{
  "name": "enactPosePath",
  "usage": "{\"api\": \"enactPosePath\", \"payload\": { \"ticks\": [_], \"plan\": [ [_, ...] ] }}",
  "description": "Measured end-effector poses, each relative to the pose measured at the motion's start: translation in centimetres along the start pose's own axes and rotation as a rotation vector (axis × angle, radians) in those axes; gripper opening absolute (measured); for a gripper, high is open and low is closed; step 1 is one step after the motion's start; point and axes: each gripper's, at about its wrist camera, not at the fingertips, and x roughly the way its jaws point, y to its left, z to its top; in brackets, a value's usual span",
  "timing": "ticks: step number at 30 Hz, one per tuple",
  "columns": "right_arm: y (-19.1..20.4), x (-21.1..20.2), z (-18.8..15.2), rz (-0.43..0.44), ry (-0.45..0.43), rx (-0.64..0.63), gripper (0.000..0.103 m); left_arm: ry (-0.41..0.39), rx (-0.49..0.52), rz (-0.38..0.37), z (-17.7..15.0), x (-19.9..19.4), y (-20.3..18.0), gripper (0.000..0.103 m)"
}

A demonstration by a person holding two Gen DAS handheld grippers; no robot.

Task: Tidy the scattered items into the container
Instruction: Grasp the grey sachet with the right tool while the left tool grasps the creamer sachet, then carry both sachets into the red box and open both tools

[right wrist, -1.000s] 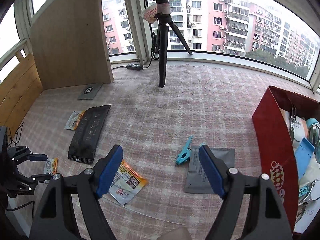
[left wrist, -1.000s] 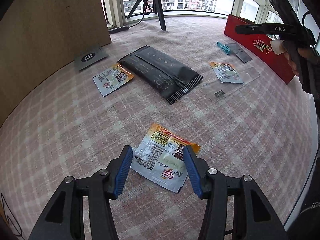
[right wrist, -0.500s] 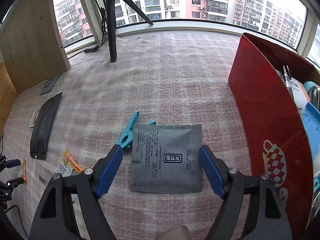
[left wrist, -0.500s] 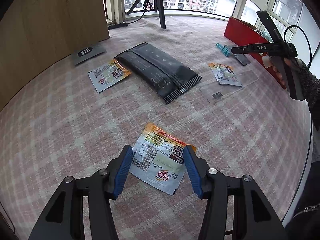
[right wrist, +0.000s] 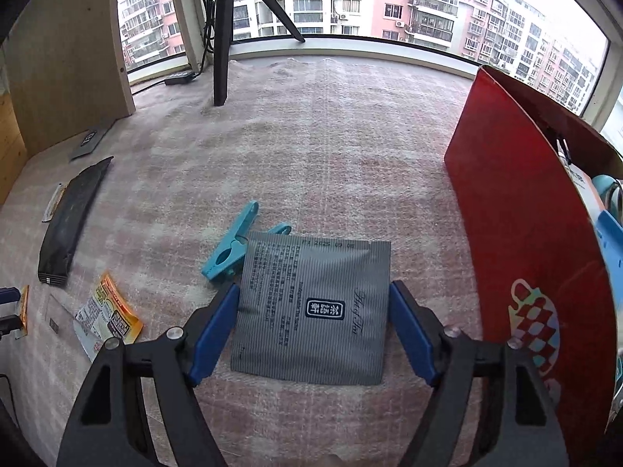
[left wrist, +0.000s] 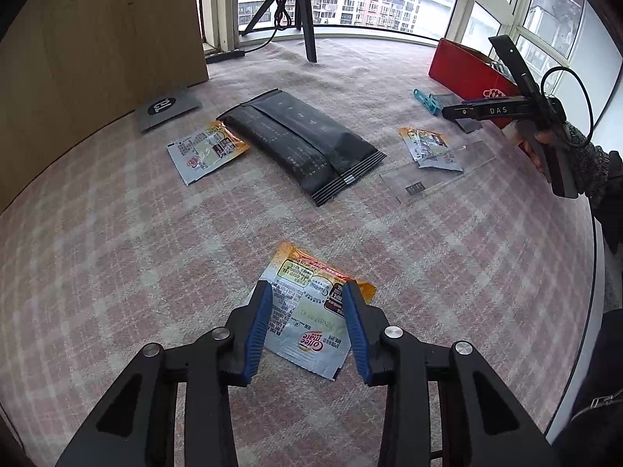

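Observation:
A silver and orange coffee creamer sachet (left wrist: 311, 334) lies flat on the checked cloth. My left gripper (left wrist: 307, 286) is low over it. Its jaws are closing, with the sachet's middle between the blue pads and its edges spreading past them; the sachet still looks flat. My right gripper (right wrist: 313, 288) stands open, with a pad on either side of a grey striped tea sachet (right wrist: 311, 311). A light blue clip (right wrist: 229, 249) lies against that sachet's far left corner. The red box (right wrist: 525, 233) stands just to the right, with several items inside.
A long black packet (left wrist: 303, 144) lies mid-cloth between two more creamer sachets (left wrist: 206, 151) (left wrist: 424, 144), the right one on a clear plastic sheet (left wrist: 440, 175). A grey card (left wrist: 167, 109) lies by the wooden panel (left wrist: 97, 39). A tripod (right wrist: 222, 39) stands near the window.
My left gripper's jaws have narrowed over the creamer sachet. My right gripper has come down and forward until it straddles the grey sachet, then held still.

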Motion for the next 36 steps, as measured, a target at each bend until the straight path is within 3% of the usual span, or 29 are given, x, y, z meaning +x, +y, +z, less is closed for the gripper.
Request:
{"api": "enactPosePath", "payload": {
  "ticks": [4, 6, 8, 9, 10, 11, 12, 14, 17, 19, 20, 21, 22, 24, 28, 31, 34, 36],
  "plan": [
    [0.2, -0.2, -0.1, 0.013, 0.007, -0.008, 0.074, -0.002, -0.025, -0.029, 0.0, -0.1, 0.5, 0.010],
    [0.1, -0.3, -0.1, 0.029, 0.001, 0.006, 0.073, 0.002, -0.045, -0.021, 0.0, -0.1, 0.8, 0.005],
    [0.1, -0.4, -0.2, 0.030, -0.001, 0.005, 0.073, 0.001, -0.034, 0.016, 0.0, -0.3, 0.8, 0.009],
    [0.1, -0.4, -0.2, 0.029, 0.001, 0.004, 0.073, 0.004, -0.024, 0.048, 0.1, -0.4, 0.7, 0.027],
    [0.2, -0.4, -0.1, 0.028, 0.003, 0.004, 0.073, 0.012, -0.017, 0.082, 0.1, -0.5, 0.6, 0.056],
    [0.2, -0.4, -0.1, 0.027, 0.005, 0.003, 0.073, 0.018, -0.007, 0.104, 0.1, -0.5, 0.5, 0.069],
    [0.2, -0.3, -0.1, 0.027, 0.007, 0.003, 0.073, 0.025, 0.020, 0.100, 0.1, -0.4, 0.2, 0.077],
    [0.2, -0.3, -0.2, 0.026, 0.007, 0.004, 0.073, 0.043, 0.085, 0.093, 0.1, -0.2, -0.6, 0.077],
    [0.3, -0.3, -0.2, 0.027, 0.005, 0.009, 0.073, 0.061, 0.184, 0.094, 0.1, 0.7, -1.5, 0.068],
    [0.3, -0.3, -0.3, 0.026, 0.005, 0.009, 0.073, 0.050, 0.148, 0.032, 0.3, 0.7, -1.0, 0.049],
    [0.4, -0.3, -0.3, 0.025, 0.005, 0.009, 0.073, 0.037, 0.150, 0.031, 0.3, 0.6, -1.1, 0.045],
    [0.0, -0.2, -0.1, 0.031, 0.008, 0.001, 0.073, 0.027, 0.173, 0.026, 0.2, 0.5, -1.5, 0.032],
    [0.1, -0.2, -0.1, 0.031, 0.007, 0.001, 0.073, 0.018, 0.208, 0.036, 0.0, 0.5, -2.1, 0.025],
    [0.1, -0.3, -0.2, 0.032, 0.004, 0.004, 0.072, 0.013, 0.234, 0.042, -0.2, 0.3, -2.8, 0.017],
    [0.0, -0.6, -0.1, 0.050, -0.001, 0.010, 0.069, 0.017, 0.157, -0.019, 0.4, -0.1, -1.7, 0.009],
    [0.1, -1.1, -0.1, 0.085, -0.014, 0.006, 0.055, 0.014, 0.129, -0.026, 0.7, -0.4, -1.3, 0.007],
    [0.4, -1.3, 0.2, 0.123, -0.004, -0.002, 0.024, 0.000, 0.107, -0.017, 0.8, -0.9, -0.9, 0.006],
    [0.8, -1.5, 0.4, 0.116, -0.011, -0.011, 0.022, -0.018, 0.083, -0.010, 0.8, -1.6, -0.5, 0.005]
  ]
}}
